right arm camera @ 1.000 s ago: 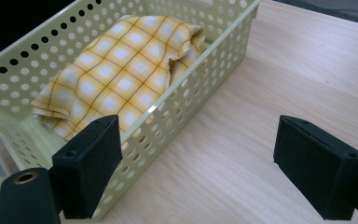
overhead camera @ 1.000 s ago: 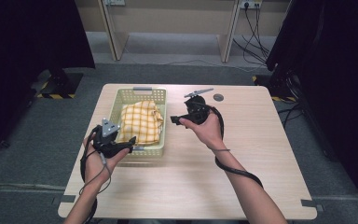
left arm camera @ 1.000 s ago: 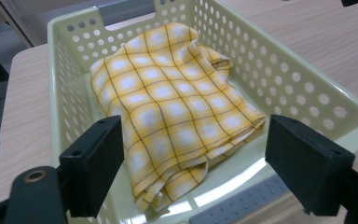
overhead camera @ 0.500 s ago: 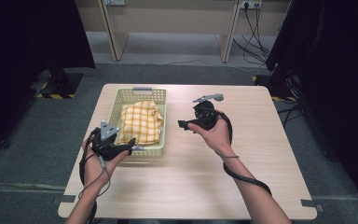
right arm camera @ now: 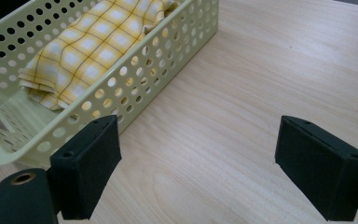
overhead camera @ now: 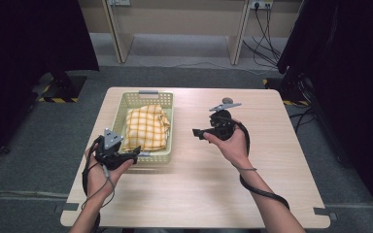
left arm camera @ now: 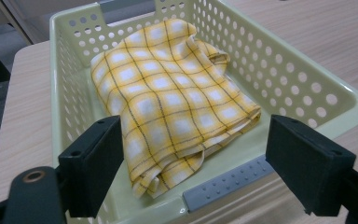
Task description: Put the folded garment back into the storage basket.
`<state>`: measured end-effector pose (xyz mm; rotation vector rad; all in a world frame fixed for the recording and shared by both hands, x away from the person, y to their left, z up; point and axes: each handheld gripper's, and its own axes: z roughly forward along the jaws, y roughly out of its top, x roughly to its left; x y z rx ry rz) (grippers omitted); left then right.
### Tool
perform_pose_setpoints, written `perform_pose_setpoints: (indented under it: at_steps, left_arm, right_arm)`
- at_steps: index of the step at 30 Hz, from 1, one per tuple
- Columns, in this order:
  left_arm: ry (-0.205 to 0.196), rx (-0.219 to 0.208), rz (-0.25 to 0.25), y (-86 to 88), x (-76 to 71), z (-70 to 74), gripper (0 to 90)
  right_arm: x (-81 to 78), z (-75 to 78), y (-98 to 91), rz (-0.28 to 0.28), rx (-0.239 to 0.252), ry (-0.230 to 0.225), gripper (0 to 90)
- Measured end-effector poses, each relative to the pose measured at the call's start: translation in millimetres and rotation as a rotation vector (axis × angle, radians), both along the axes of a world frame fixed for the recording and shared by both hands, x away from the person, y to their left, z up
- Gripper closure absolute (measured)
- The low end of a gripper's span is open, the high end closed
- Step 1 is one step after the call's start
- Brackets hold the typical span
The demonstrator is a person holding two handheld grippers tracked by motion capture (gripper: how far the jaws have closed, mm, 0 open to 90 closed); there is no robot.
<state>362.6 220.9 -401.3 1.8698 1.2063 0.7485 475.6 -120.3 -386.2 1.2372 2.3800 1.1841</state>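
your left tool (overhead camera: 135, 154) hangs at the near end of the pale green perforated plastic basket (overhead camera: 168, 125), jaws spread wide with nothing between them. your right tool (overhead camera: 197, 133) sits over the bare light wooden counter (overhead camera: 272, 160) just beside the basket's right wall, jaws also wide apart and empty. the folded yellow checked cloth (overhead camera: 145, 127) lies inside the basket.
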Motion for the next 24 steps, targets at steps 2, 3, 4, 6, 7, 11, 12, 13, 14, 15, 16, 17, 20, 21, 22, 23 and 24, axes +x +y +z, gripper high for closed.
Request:
perform_pose_setpoints:
  at_steps: [2, 3, 4, 6, 7, 11, 12, 13, 14, 15, 16, 17, 20, 21, 22, 23, 24]
  left_arm:
    - [-0.004, -0.002, 0.001, 0.1, -1.2, 0.1, 19.0]
    - [-0.007, -0.004, 0.0, 0.3, -1.8, 0.0, 18.9]
    - [-0.011, -0.013, 0.0, 0.6, -2.4, -0.3, 18.9]
    - [-0.013, -0.019, 0.0, 1.6, -3.6, -1.1, 18.6]
    - [-0.013, -0.021, 0.004, 2.1, -4.2, -1.6, 18.6]
    - [-0.022, -0.027, 0.013, 4.1, -7.4, -3.9, 18.6]
    - [-0.021, -0.028, 0.013, 4.2, -8.2, -4.5, 18.6]
    - [-0.021, -0.027, 0.012, 4.2, -8.9, -5.2, 18.6]
    - [-0.022, -0.027, 0.012, 4.3, -9.6, -5.7, 18.6]
    - [-0.024, -0.028, 0.011, 4.5, -10.4, -6.2, 18.6]
    - [-0.026, -0.029, 0.011, 4.6, -11.1, -6.6, 18.6]
    - [-0.027, -0.03, 0.013, 4.8, -11.9, -6.9, 18.6]
    - [-0.032, -0.032, 0.014, 5.5, -13.7, -7.9, 18.6]
    - [-0.033, -0.034, 0.015, 5.6, -14.3, -8.4, 18.6]
    - [-0.033, -0.035, 0.015, 5.7, -15.0, -9.0, 18.5]
    - [-0.034, -0.037, 0.015, 5.8, -15.5, -9.6, 18.5]
    - [-0.035, -0.035, 0.015, 6.1, -16.1, -10.2, 18.5]
  right_arm:
    - [-1.3, -1.5, -2.7, -0.006, 0.004, 0.001, 14.8]
    - [-2.0, -2.2, -4.3, -0.005, 0.004, 0.001, 14.8]
    - [-2.9, -2.9, -5.8, -0.008, 0.007, 0.002, 14.8]
    - [-4.4, -4.2, -9.0, -0.012, 0.007, 0.002, 14.8]
    - [-5.0, -4.9, -10.7, -0.013, 0.008, 0.0, 14.8]
    - [-9.8, -8.2, -18.4, -0.02, 0.015, -0.001, 14.7]
    - [-10.7, -9.5, -20.3, -0.02, 0.016, -0.002, 14.7]
    - [-11.8, -10.4, -22.2, -0.023, 0.015, 0.0, 14.7]
    - [-12.7, -11.5, -24.3, -0.025, 0.014, 0.0, 14.7]
    - [-13.8, -12.4, -26.2, -0.029, 0.015, 0.003, 14.7]
    - [-14.7, -13.3, -28.5, -0.031, 0.015, 0.003, 14.6]
    - [-15.5, -14.3, -30.8, -0.034, 0.015, 0.001, 14.6]
    - [-17.7, -16.4, -37.3, -0.042, 0.014, 0.004, 14.5]
    - [-18.5, -16.9, -39.3, -0.047, 0.015, 0.004, 14.5]
    - [-19.3, -17.2, -41.3, -0.049, 0.015, 0.002, 14.5]
    - [-20.1, -17.4, -43.2, -0.051, 0.014, 0.001, 14.5]
    - [-21.1, -17.6, -45.0, -0.055, 0.016, 0.002, 14.5]
